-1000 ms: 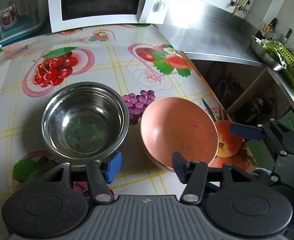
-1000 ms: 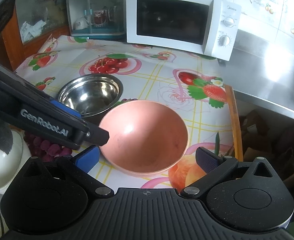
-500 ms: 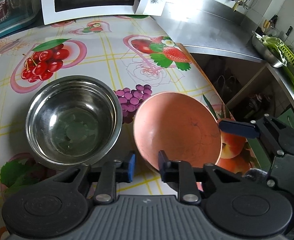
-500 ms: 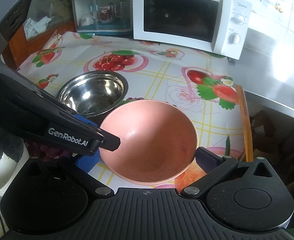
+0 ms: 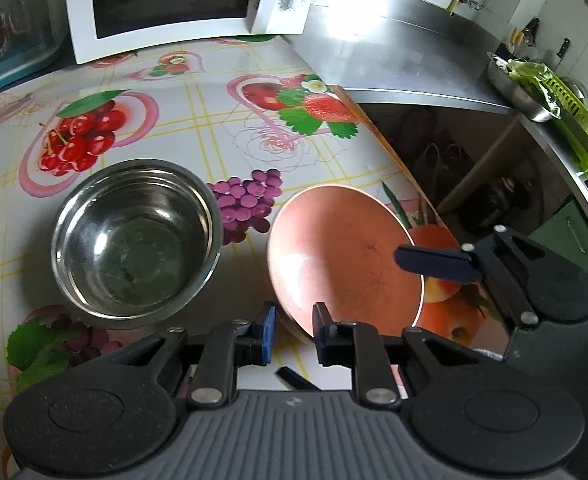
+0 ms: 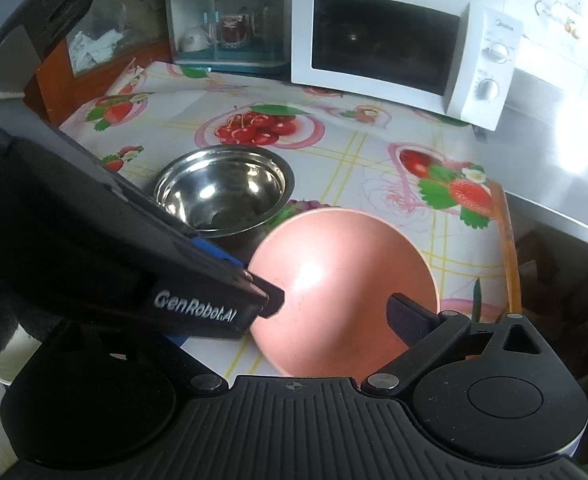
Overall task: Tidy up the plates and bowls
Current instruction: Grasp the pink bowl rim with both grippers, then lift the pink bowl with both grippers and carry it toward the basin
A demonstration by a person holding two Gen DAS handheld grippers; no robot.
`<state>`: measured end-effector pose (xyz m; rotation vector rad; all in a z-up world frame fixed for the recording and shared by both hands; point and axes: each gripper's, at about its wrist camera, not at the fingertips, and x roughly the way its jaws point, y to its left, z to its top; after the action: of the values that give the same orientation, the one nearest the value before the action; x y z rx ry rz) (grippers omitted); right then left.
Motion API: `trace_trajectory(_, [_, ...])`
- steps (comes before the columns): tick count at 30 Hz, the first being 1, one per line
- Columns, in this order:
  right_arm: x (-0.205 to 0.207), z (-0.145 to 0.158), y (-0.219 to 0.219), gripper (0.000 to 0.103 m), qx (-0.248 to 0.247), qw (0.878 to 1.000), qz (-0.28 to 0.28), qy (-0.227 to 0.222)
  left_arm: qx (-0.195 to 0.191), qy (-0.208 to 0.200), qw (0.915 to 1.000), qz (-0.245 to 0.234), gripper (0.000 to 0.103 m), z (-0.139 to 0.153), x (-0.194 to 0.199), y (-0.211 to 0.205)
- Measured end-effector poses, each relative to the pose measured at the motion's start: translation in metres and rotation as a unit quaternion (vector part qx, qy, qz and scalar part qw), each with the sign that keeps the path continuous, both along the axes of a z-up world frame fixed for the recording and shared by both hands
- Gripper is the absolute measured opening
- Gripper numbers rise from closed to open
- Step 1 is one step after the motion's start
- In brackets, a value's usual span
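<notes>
Since a second ago the left gripper (image 5: 292,330) has drawn its jaws in from wide apart, and the pink bowl (image 5: 345,260) has tipped up off the fruit-print tablecloth (image 5: 198,120), its far rim raised and its inside turned toward the right. The left claw now clamps the bowl's near rim, blue pad outside, black pad inside. The right gripper (image 6: 290,316) stands open around the same bowl, its right finger (image 6: 409,316) over the bowl's inner face; its left finger is hidden behind the left tool. The steel bowl (image 5: 134,240) sits upright just beside the pink one, on its left. White lettering on the left tool's finger reads "GenRobot.AI" (image 6: 196,307); the white microwave (image 6: 397,48) carries a small brand mark, too faint to read. Both grippers slope down toward the table
</notes>
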<state>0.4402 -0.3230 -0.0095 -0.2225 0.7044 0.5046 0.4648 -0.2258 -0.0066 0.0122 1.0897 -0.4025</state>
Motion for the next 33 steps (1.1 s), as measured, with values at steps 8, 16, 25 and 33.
trace_trajectory(8, [0.002,0.004,-0.024,0.097,0.011,0.999,-0.03,-0.001,0.001,0.003,0.9999,0.011,0.02,-0.004,0.006,0.012])
trace_trajectory(16, [0.028,-0.001,-0.033,0.083,-0.002,0.998,-0.067,0.006,0.0,0.009,0.9996,0.027,0.024,-0.008,0.014,0.016])
trace_trajectory(25, [0.046,-0.024,-0.029,0.057,-0.008,0.996,-0.08,0.045,-0.009,0.02,0.9994,0.027,0.024,-0.017,0.02,0.016])
trace_trajectory(33, [0.047,-0.029,-0.026,0.031,-0.011,0.995,-0.082,0.061,-0.003,0.023,0.9994,0.024,0.015,-0.021,0.019,0.011])
